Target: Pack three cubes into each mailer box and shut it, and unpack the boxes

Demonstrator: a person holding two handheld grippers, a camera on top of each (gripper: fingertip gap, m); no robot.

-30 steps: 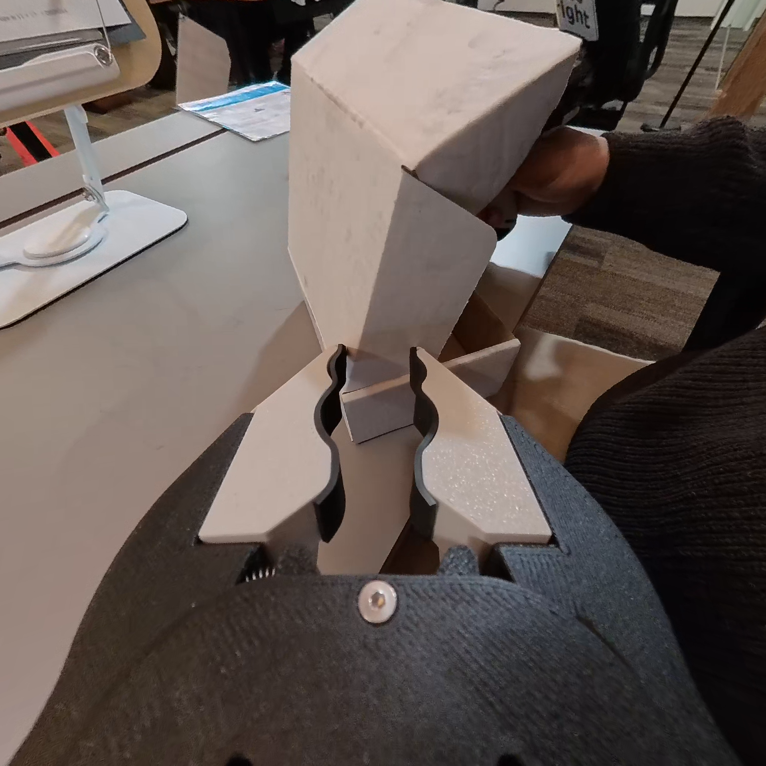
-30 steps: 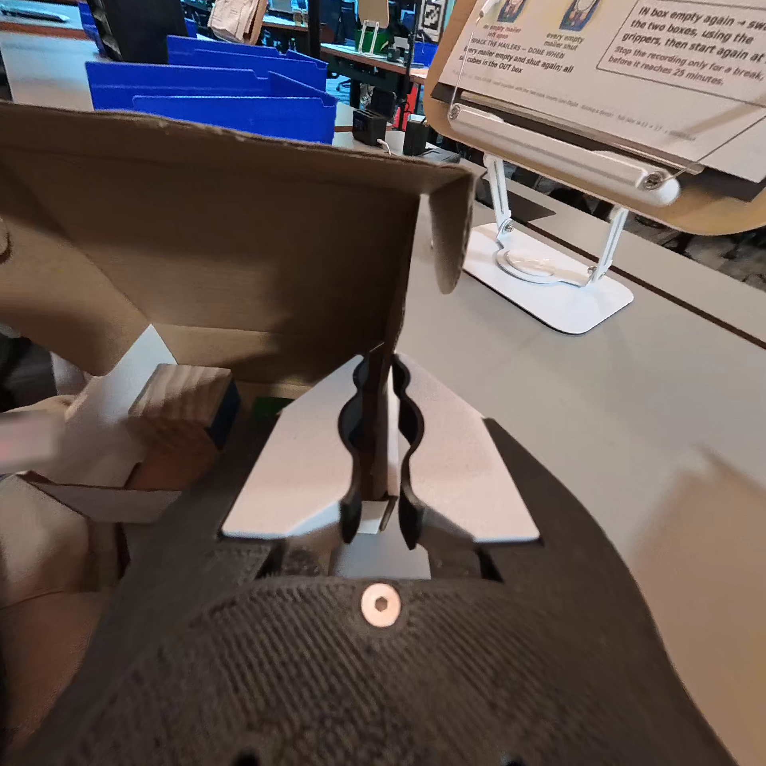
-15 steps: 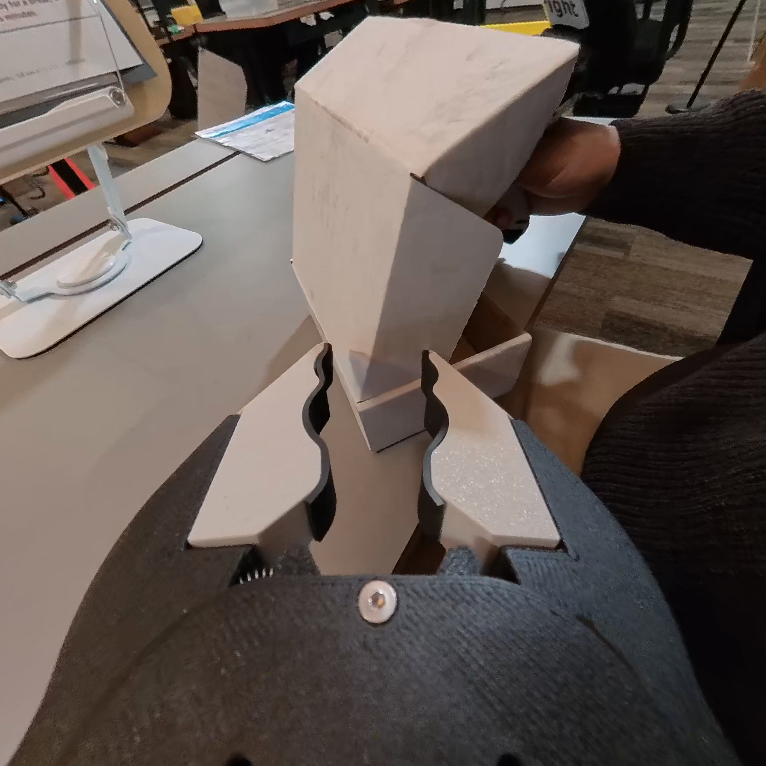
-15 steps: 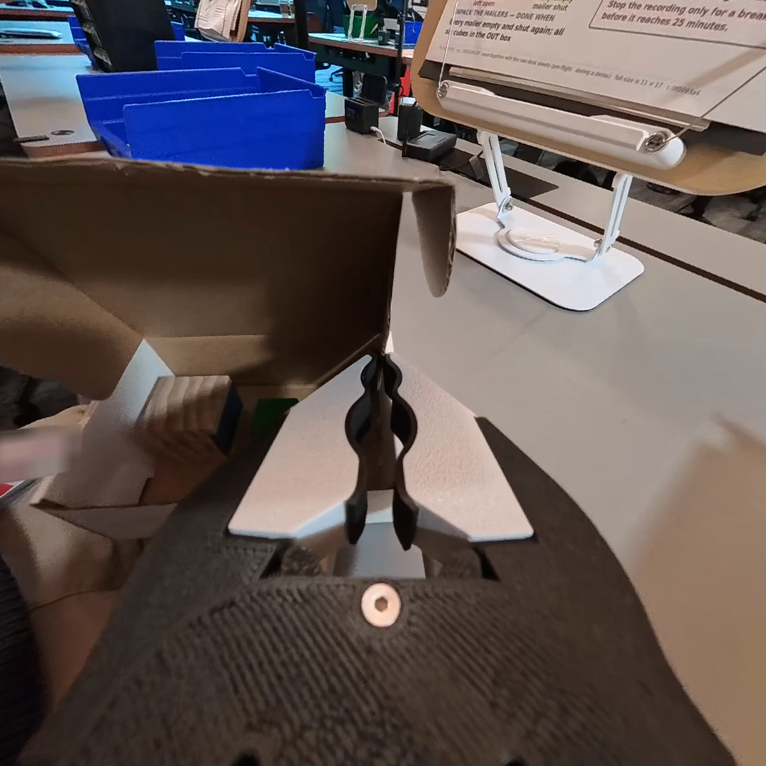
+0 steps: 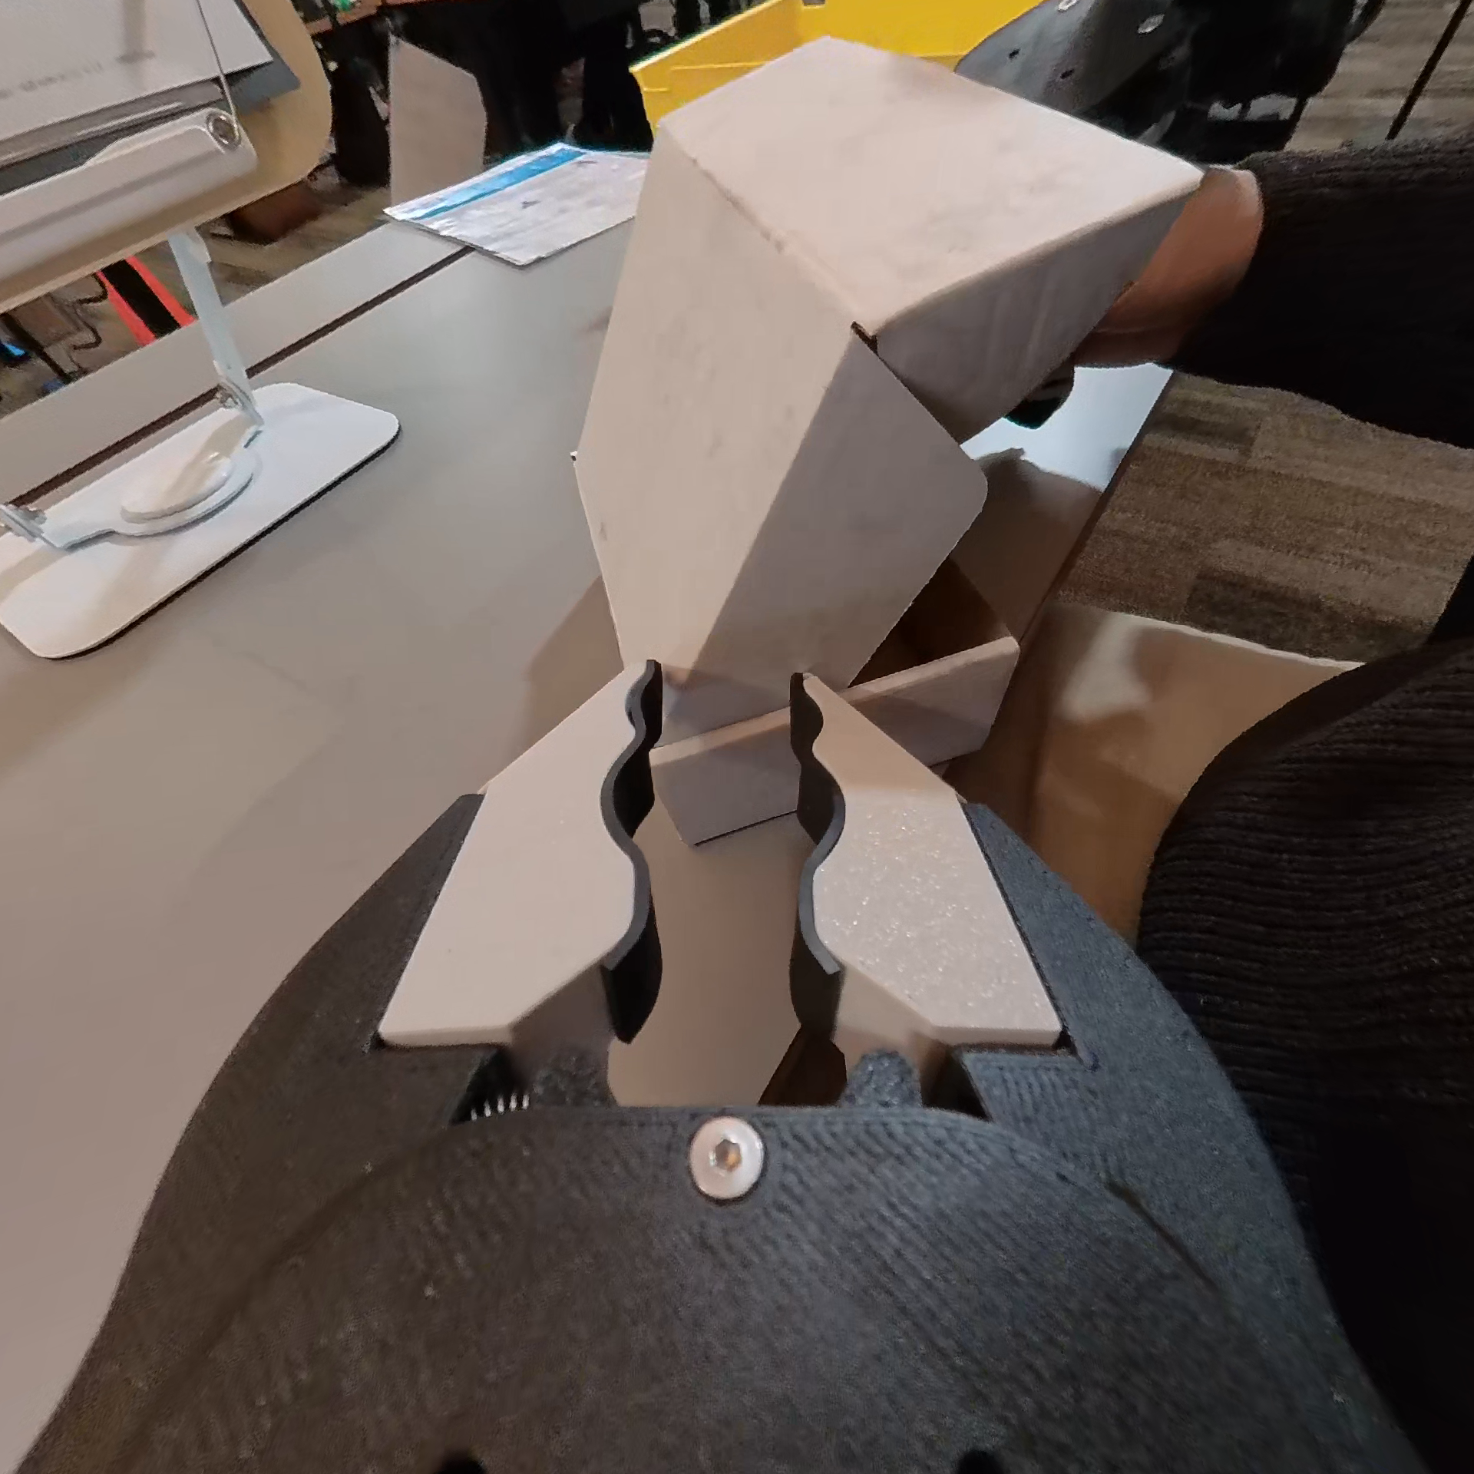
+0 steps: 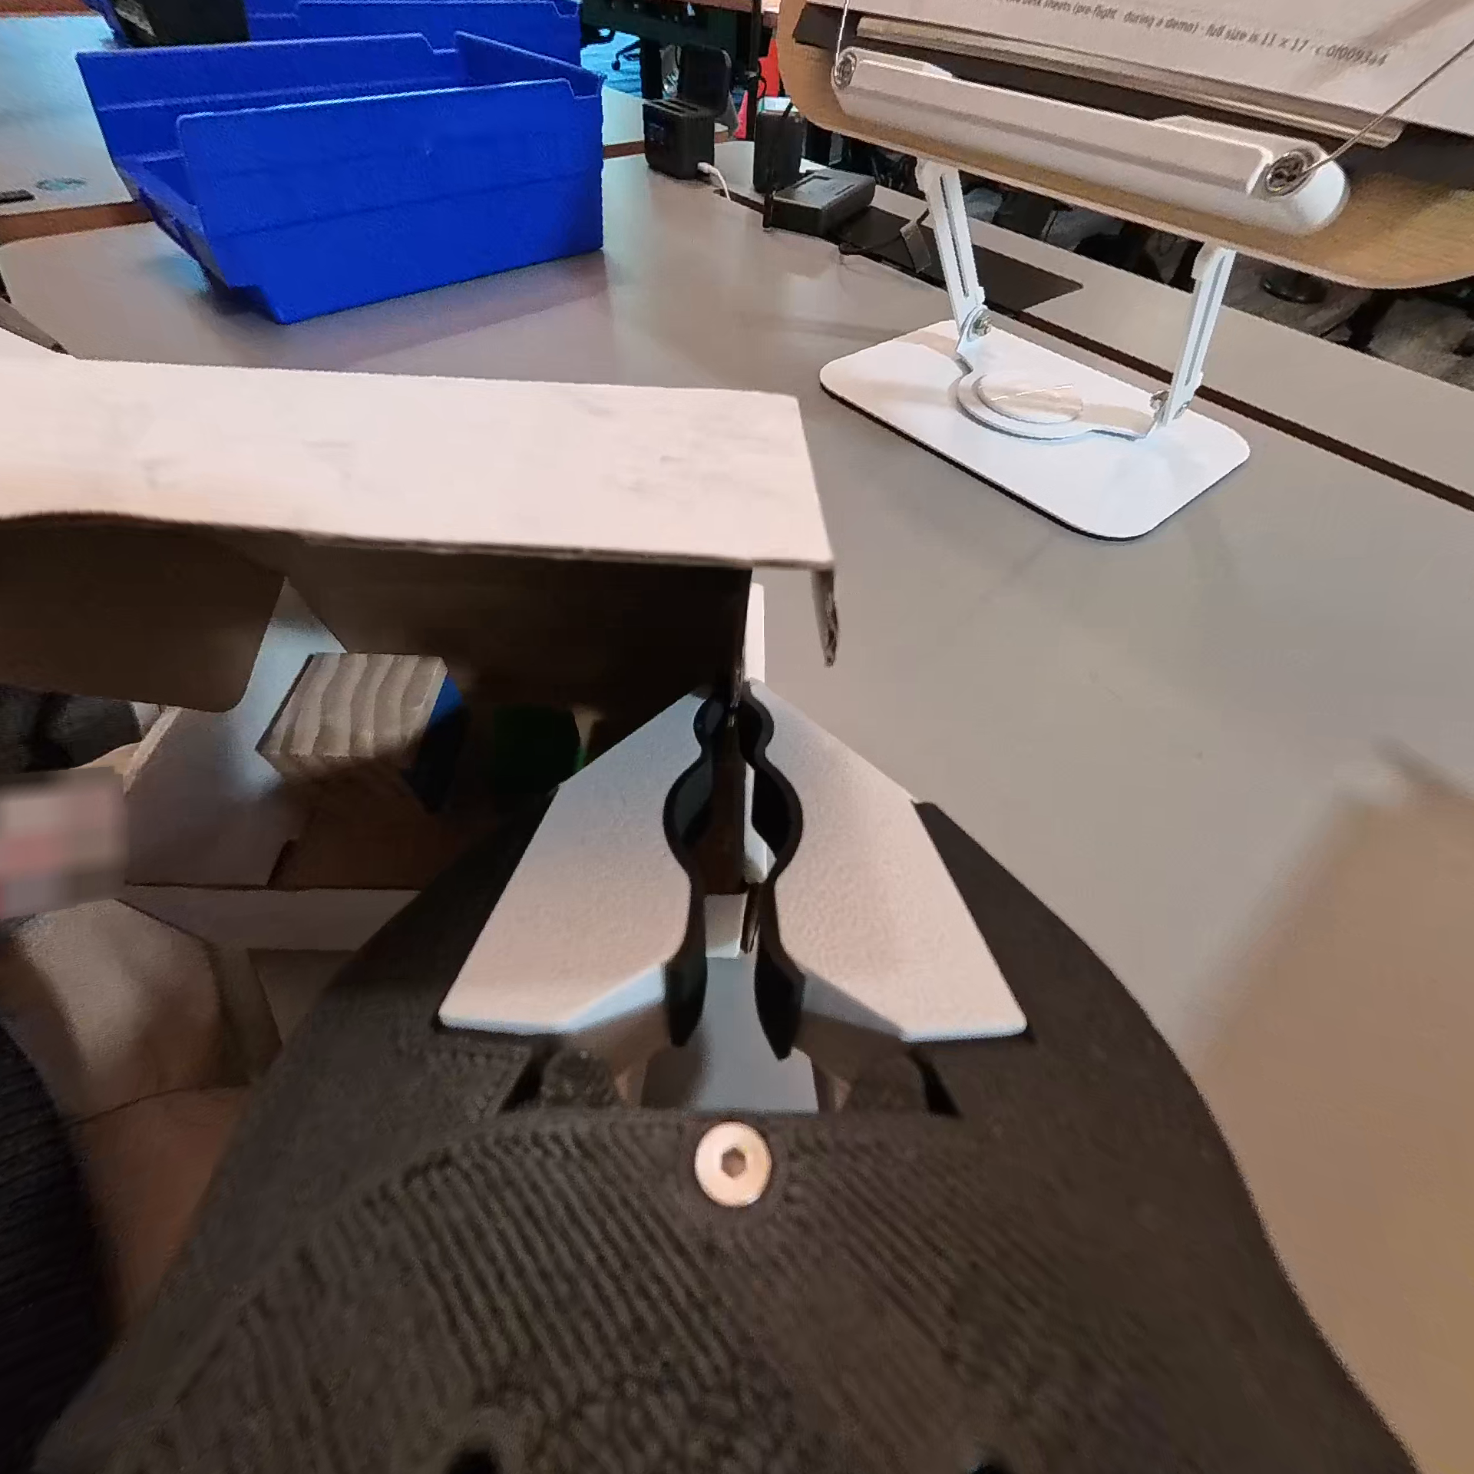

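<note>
Currently: grey desk (image 6: 1037,718) carries the white mailer box (image 5: 798,447), lid half lowered | blue bins (image 6: 359,183) and document stand (image 6: 1037,447) behind | right gripper (image 6: 738,718) fingers pinching the lid's side flap | left gripper (image 5: 722,686) fingers spread around the box's front corner | wooden cube (image 6: 359,710) inside.

Blue bins (image 6: 359,175), white document stand (image 6: 1037,447), yellow bin (image 5: 718,56)

my right gripper (image 6: 730,718) is clamped on the lid's (image 6: 415,470) side flap, lid nearly level over the box. under it i see a wooden cube (image 6: 359,706). blue bins (image 6: 359,167) sit well behind.
</note>
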